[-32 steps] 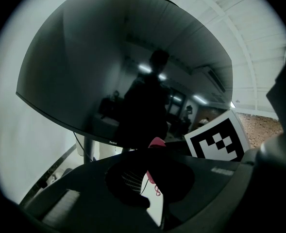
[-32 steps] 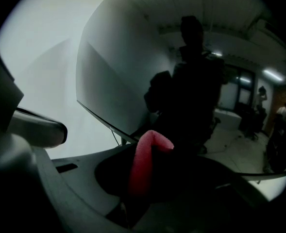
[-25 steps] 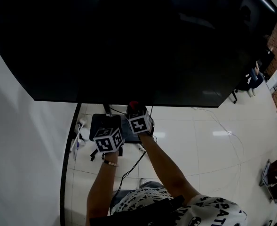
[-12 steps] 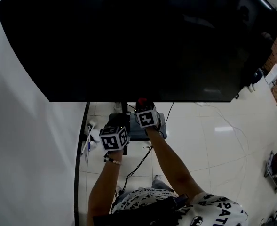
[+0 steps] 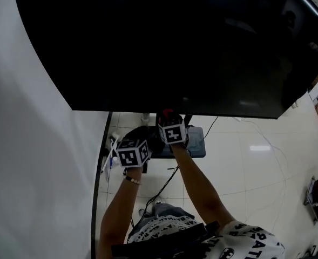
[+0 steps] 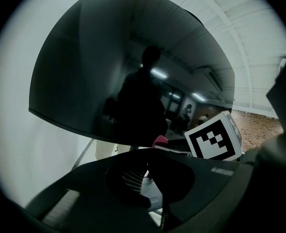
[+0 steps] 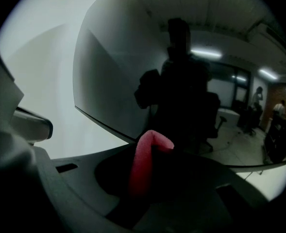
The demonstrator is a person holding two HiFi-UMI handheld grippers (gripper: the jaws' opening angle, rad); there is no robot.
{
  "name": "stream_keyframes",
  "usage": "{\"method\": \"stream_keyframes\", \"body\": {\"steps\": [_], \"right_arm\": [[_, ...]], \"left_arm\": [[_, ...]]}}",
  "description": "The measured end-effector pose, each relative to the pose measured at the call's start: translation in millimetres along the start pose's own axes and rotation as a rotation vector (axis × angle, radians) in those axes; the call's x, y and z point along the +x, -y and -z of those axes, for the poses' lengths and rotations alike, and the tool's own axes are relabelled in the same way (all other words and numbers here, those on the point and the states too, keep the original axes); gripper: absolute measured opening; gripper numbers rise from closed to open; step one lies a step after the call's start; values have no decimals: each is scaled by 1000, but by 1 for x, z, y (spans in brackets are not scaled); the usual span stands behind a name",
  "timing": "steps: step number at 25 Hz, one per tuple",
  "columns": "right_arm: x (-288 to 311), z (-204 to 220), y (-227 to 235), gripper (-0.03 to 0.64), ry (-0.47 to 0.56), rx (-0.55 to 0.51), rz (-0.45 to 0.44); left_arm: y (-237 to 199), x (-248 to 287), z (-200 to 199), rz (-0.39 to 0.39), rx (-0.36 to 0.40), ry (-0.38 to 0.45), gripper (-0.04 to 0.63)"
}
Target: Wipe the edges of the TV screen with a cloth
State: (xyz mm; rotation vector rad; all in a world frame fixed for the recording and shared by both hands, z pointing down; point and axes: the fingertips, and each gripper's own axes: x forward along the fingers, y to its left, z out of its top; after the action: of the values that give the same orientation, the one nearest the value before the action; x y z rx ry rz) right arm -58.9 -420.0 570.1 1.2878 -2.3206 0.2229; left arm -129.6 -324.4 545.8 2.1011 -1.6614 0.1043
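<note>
The big black TV screen hangs on a white wall and mirrors the room in the left gripper view and the right gripper view. My right gripper is shut on a red cloth, which sits right at the screen's bottom edge. The cloth sticks up folded between the dark jaws of the right gripper. My left gripper hangs lower and to the left, off the screen, its jaws together and empty. From there the cloth peeks out beside the right gripper's marker cube.
Below the TV a dark stand base rests on the glossy tiled floor, with a black cable trailing from it. Small white items lie by the wall's dark skirting. Office furniture stands far right.
The right gripper with the cloth has shifted a little left along the TV's bottom edge, toward the lower left corner. The left gripper has kept beside it. My head view has swung.
</note>
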Motion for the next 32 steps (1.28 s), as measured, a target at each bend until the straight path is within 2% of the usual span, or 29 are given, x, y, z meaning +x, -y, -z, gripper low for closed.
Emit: {"method": "stream_keyframes", "body": {"steps": [5, 13, 19, 24, 32], "right_arm": [[13, -11, -45, 63, 26, -8, -73], [58, -39, -140, 63, 43, -85, -177], [97, -57, -211, 63, 40, -128, -189], [121, -73, -266, 63, 42, -168, -189], [151, -111, -359, 63, 107, -336, -193]], "left_arm": [[-31, -14, -2, -53, -42, 26, 0], [-121, -50, -15, -155, -86, 73, 0], [-195, -81, -20, -179, -108, 78, 0], [-242, -115, -30, -189, -82, 68, 0], [-302, -168, -30, -201, -91, 94, 0]]}}
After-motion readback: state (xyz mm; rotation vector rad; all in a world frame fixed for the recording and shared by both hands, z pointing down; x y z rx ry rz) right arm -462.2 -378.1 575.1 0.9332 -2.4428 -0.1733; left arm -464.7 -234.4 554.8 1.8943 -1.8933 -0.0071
